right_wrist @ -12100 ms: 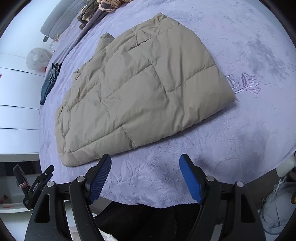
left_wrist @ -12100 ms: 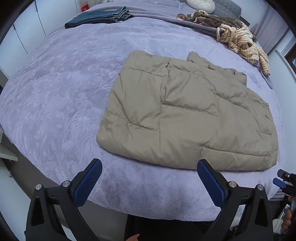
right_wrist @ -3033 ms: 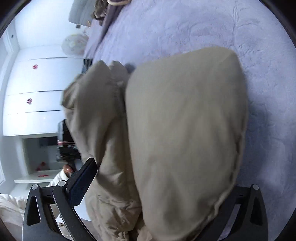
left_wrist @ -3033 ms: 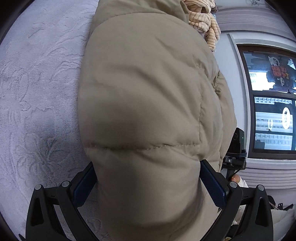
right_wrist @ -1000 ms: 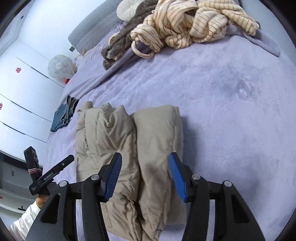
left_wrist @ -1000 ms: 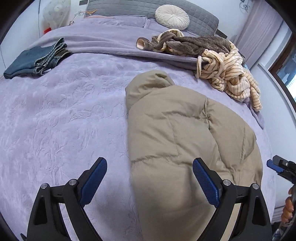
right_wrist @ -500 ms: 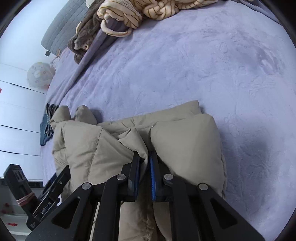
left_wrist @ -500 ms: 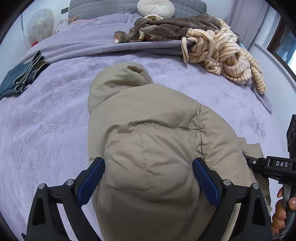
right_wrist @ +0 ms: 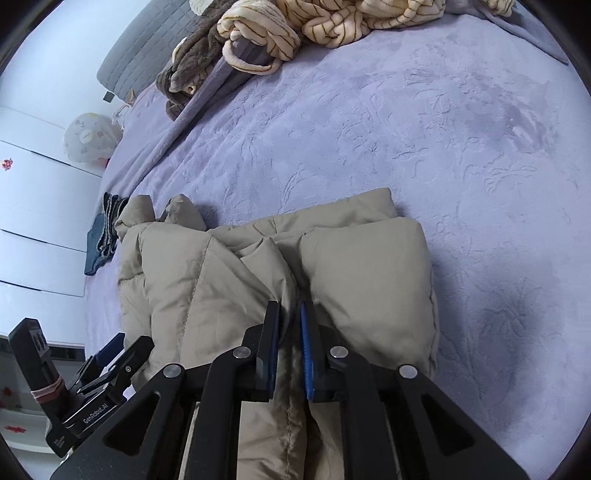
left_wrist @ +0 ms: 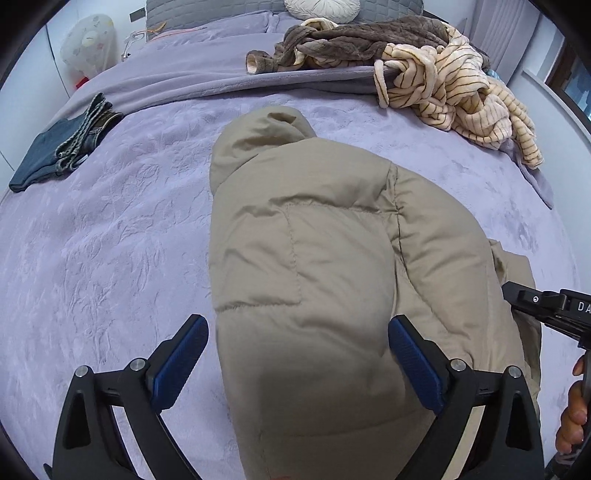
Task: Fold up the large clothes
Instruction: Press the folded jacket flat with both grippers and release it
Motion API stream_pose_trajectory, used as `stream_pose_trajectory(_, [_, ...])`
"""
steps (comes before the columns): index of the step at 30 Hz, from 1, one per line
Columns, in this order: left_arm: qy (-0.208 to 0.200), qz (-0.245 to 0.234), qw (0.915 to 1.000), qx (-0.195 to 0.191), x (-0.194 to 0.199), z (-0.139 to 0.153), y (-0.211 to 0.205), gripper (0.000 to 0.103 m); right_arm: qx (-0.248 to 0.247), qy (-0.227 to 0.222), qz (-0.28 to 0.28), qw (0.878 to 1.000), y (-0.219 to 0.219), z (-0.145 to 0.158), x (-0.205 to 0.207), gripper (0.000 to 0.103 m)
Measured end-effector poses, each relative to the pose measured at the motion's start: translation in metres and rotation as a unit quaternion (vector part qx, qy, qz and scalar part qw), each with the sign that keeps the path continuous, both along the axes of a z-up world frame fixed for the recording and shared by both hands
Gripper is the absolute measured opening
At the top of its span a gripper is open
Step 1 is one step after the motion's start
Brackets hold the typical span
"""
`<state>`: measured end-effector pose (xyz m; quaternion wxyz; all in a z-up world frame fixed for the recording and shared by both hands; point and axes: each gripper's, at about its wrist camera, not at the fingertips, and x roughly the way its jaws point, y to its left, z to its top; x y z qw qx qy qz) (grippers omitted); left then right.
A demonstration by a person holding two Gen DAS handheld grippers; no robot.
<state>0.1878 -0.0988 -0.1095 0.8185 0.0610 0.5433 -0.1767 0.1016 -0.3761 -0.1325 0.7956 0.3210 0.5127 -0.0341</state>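
Note:
A beige puffer jacket (left_wrist: 317,258) lies folded into a thick bundle on the lavender bed (left_wrist: 110,240). My left gripper (left_wrist: 295,354) is open, its blue pads on either side of the bundle's near end. In the right wrist view the jacket (right_wrist: 369,266) fills the lower middle. My right gripper (right_wrist: 290,332) is shut on a fold of the jacket at the crease between two puffy sections. The right gripper also shows at the right edge of the left wrist view (left_wrist: 546,306).
Folded jeans (left_wrist: 62,151) lie at the far left of the bed. A brown garment (left_wrist: 351,40) and a striped cream garment (left_wrist: 461,92) are heaped at the head of the bed, near a round pillow (left_wrist: 321,5). White wardrobe doors (right_wrist: 33,229) stand to the left.
My right gripper closed from open onto a fold of the jacket. My left gripper moved in over the bundle and stays open.

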Motion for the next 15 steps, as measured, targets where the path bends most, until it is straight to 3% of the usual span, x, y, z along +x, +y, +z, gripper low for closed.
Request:
stream_pose_trajectory(8, [0.013, 0.014, 0.9998, 0.007, -0.032, 0.007, 0.022, 0.103, -0.017, 0.009, 0.018, 1.0, 0.017, 0.017, -0.043, 0.013])
stream_pose_trajectory(12, [-0.01, 0.027, 0.9978, 0.06, -0.056, 0.019, 0.027, 0.103, -0.002, 0.017, 0.024, 1.0, 0.024, 0.02, -0.076, 0.014])
stream_pose_trajectory(15, [-0.015, 0.031, 0.9978, 0.057, -0.082, 0.031, 0.033, 0.103, 0.0, 0.027, 0.026, 0.999, 0.026, 0.024, -0.099, 0.014])
